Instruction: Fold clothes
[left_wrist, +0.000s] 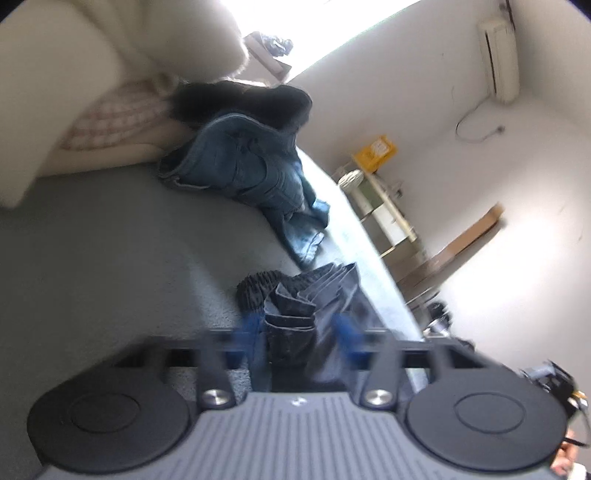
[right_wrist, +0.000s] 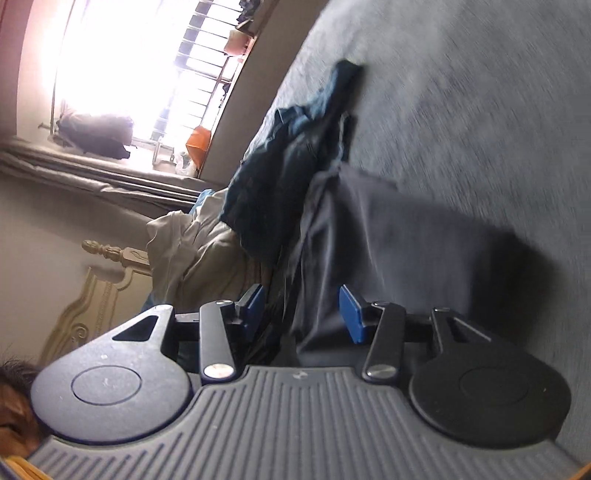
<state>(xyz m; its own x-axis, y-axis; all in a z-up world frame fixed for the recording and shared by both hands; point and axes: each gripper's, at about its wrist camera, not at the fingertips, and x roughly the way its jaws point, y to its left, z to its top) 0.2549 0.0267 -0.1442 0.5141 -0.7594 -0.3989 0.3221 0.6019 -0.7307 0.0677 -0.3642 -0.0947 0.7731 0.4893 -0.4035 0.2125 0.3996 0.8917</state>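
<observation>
Left wrist view: dark pleated garment (left_wrist: 306, 295) bunched on grey bed (left_wrist: 110, 240), gathered folds between blurred pads of left gripper (left_wrist: 299, 332), grip uncertain. Right gripper (right_wrist: 306, 314) tilted downward, jaws half apart, same dark cloth between, unpinched. Two other garments: denim (left_wrist: 243, 162), black (left_wrist: 258, 99).
</observation>
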